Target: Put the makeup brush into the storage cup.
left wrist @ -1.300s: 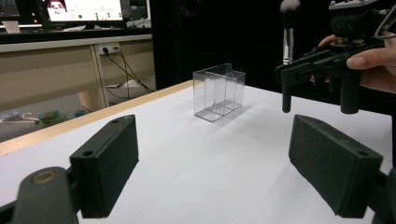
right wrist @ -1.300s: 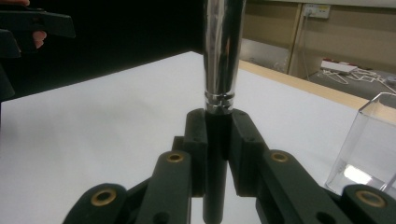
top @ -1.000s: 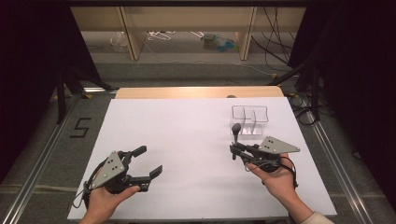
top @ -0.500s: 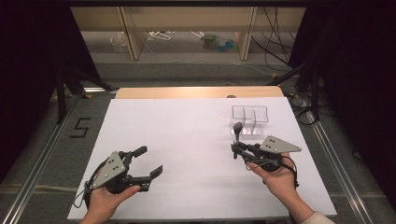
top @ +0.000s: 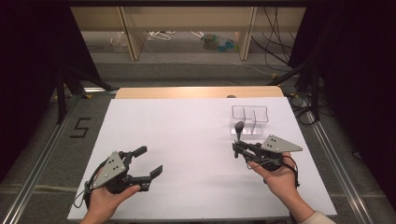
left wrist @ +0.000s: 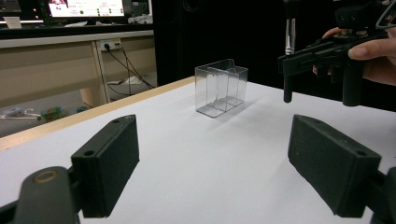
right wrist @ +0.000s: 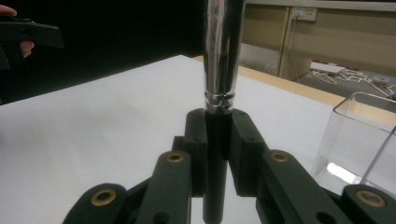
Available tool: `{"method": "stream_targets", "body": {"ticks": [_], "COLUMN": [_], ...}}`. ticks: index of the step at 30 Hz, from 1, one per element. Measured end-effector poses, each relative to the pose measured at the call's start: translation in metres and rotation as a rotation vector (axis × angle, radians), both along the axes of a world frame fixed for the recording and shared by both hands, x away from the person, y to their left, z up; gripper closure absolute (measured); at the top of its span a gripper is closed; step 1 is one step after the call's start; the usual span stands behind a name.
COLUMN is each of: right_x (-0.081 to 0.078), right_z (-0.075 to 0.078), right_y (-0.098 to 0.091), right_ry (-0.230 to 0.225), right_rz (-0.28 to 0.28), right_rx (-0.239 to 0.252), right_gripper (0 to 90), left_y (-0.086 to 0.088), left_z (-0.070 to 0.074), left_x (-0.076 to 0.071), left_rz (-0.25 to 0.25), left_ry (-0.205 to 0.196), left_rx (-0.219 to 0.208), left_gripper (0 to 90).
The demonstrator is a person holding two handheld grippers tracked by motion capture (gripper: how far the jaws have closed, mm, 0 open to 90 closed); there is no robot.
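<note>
Brush [top: 238,129] with a black handle and a shiny metal ferrule stands upright in the right gripper [top: 237,148], its long axis vertical and its dark head uppermost. The clear divided box [top: 250,115] sits on the white counter [top: 187,135] just beyond it, toward the far right edge, so my guess is that the brush is meant for one of its compartments. The right gripper is clenched on the lower handle, lifted off the counter. The left gripper [top: 148,163] is well apart at the near left, jaws spread wide and grasping nothing.
</note>
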State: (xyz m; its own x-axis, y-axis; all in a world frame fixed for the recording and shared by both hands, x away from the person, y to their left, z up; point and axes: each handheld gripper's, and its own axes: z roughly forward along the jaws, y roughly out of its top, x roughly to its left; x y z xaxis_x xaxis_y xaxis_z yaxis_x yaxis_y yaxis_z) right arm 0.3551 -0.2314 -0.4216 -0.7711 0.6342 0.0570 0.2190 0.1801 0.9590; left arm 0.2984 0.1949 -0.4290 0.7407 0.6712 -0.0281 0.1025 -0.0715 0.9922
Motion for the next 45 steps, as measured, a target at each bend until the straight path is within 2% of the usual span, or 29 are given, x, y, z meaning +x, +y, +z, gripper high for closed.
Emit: {"method": "stream_targets", "body": {"ticks": [2,13,15,17,20,21,37,40,45], "right_x": [0.000,0.002,0.003,0.004,0.004,0.004,0.007,0.008,0.008], "right_z": [0.000,-0.001,-0.001,-0.001,0.000,-0.001,0.001,0.000,0.001], "right_y": [-0.001,-0.004,-0.004,-0.005,-0.007,-0.007,-0.013,-0.014,-0.016], "right_ry": [0.002,-0.002,0.002,-0.011,0.007,-0.005,-0.005,-0.017,-0.006], "right_rz": [-0.008,-0.011,-0.009,-0.025,-0.016,-0.033,-0.047,-0.062,-0.061], "right_rx": [-0.012,-0.007,-0.002,0.006,0.005,0.008,-0.003,0.005,0.000], "right_gripper": [79.4,79.4,79.4,79.4,79.4,79.4,79.4,79.4,79.4], "left_y": [0.000,0.000,-0.001,-0.001,0.000,0.000,-0.001,-0.001,-0.001], "left_z": [0.000,0.000,-0.001,-0.001,0.000,0.000,0.000,0.000,0.000], "left_x": [0.000,0.000,-0.001,0.000,0.000,0.000,0.001,0.001,0.001], "left_rz": [0.001,-0.001,0.003,0.001,-0.003,-0.002,-0.006,-0.005,-0.005], "left_ry": [0.000,0.002,0.015,0.010,0.002,0.001,0.003,0.004,0.005], "left_rx": [0.001,-0.002,-0.016,-0.013,-0.010,-0.010,-0.012,-0.013,-0.014], "left_gripper": [16.3,16.3,16.3,16.3,16.3,16.3,16.3,16.3,16.3]}}
